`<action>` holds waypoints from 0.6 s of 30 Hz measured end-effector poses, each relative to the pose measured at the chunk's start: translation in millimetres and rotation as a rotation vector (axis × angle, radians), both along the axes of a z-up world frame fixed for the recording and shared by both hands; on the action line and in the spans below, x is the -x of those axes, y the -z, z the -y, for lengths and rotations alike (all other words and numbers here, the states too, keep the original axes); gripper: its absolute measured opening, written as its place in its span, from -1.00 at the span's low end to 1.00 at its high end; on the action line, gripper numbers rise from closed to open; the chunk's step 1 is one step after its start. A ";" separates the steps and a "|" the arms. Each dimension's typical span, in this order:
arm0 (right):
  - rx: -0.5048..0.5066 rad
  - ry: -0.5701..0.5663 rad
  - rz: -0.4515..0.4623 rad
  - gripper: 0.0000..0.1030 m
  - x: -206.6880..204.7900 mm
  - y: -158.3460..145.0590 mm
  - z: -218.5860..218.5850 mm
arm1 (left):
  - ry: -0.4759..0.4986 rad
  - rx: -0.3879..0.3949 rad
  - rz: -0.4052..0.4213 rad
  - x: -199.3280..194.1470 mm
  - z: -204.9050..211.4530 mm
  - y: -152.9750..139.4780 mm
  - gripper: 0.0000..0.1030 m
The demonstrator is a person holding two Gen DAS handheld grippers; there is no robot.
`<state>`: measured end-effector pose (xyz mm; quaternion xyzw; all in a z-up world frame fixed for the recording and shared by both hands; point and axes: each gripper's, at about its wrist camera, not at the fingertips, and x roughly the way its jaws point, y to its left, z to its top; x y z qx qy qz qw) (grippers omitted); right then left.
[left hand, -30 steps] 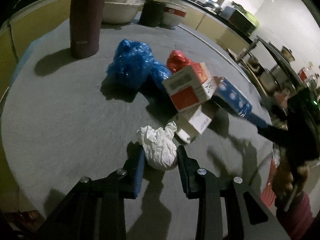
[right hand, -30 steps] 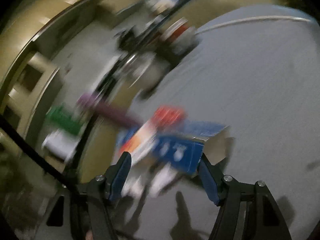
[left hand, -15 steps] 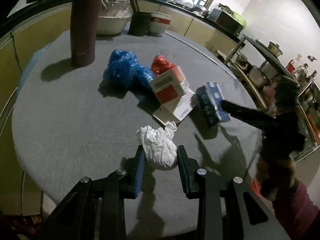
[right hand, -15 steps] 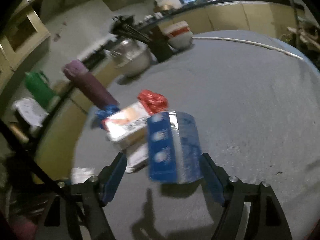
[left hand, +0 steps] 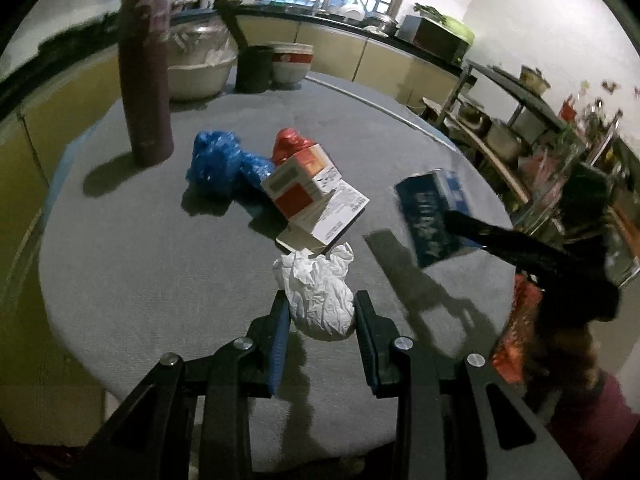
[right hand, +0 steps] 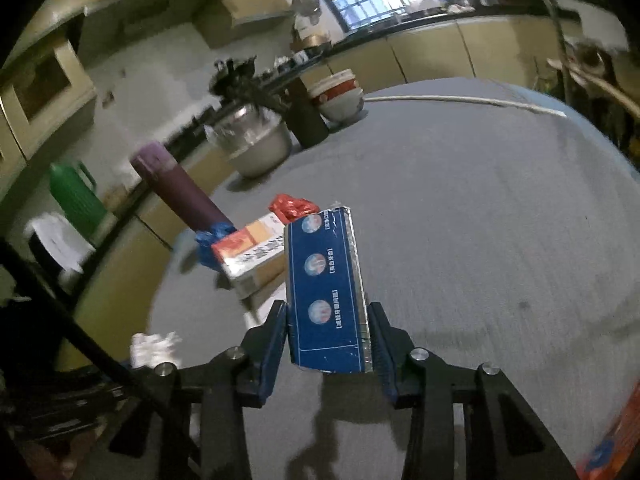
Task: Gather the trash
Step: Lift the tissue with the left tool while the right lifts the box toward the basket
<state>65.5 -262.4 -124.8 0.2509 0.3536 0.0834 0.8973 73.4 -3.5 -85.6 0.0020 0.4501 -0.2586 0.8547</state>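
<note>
Left wrist: grey round table [left hand: 120, 264], kitchen.

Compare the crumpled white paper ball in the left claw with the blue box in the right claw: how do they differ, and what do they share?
The white paper ball is crumpled, rounded and plain; the blue box is flat-sided, straight-edged and printed with round pictures. The ball is white, the box dark blue with a silvery edge. The right claw is closing on the box; the left claw is shut on the ball. Both sit between claw fingers above the grey table.
</note>
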 end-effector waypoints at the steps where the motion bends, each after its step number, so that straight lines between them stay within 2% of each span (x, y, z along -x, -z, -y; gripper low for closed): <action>1: -0.027 0.007 0.008 -0.17 6.6 -2.4 3.5 | 0.005 -0.017 0.011 2.9 4.3 -2.4 -0.35; 3: -0.083 0.028 0.029 -0.17 23.5 -7.5 13.4 | 0.014 -0.043 0.031 8.3 11.5 -6.8 -0.35; 11: -0.207 0.071 0.075 -0.17 77.8 -19.6 33.8 | 0.019 -0.164 0.111 31.3 34.6 -20.3 -0.35; 18: -0.232 0.106 0.092 -0.17 116.2 -17.0 46.0 | 0.023 -0.250 0.185 50.5 51.2 -30.2 -0.35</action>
